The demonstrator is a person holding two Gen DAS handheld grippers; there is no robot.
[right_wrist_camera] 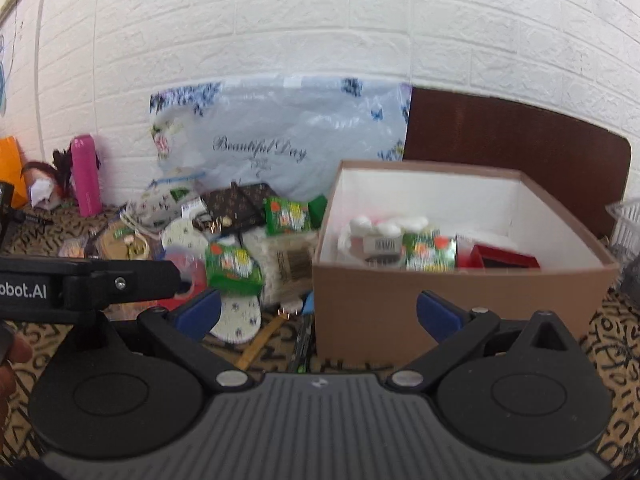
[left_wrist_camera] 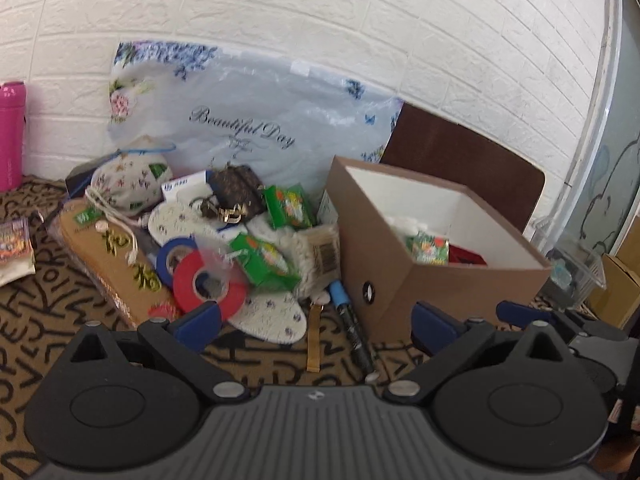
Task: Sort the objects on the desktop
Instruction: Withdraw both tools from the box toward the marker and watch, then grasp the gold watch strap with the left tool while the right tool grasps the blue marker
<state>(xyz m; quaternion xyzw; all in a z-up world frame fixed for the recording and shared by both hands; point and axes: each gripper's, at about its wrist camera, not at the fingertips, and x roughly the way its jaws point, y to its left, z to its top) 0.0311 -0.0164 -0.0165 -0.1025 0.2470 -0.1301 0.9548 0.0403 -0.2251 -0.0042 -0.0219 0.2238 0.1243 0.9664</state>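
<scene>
A pile of desktop objects lies left of an open brown cardboard box (left_wrist_camera: 384,264) (right_wrist_camera: 400,292). The pile holds a red tape roll (left_wrist_camera: 208,280), a blue tape roll (left_wrist_camera: 174,254), green snack packets (left_wrist_camera: 264,260) (right_wrist_camera: 234,266), a dark patterned purse (left_wrist_camera: 236,192), a drawstring pouch (left_wrist_camera: 128,184) and a black marker (left_wrist_camera: 352,324). The box holds a green packet (right_wrist_camera: 430,254), cotton balls (right_wrist_camera: 384,224) and a red item (right_wrist_camera: 504,260). My left gripper (left_wrist_camera: 316,328) is open and empty before the pile. My right gripper (right_wrist_camera: 318,316) is open and empty before the box.
A pink bottle (right_wrist_camera: 85,176) stands at the far left by the white brick wall. A flowered plastic bag (left_wrist_camera: 248,120) and a brown board (right_wrist_camera: 520,152) lean on the wall. A clear plastic container (left_wrist_camera: 576,272) sits right of the box. The left gripper's body (right_wrist_camera: 88,284) shows in the right wrist view.
</scene>
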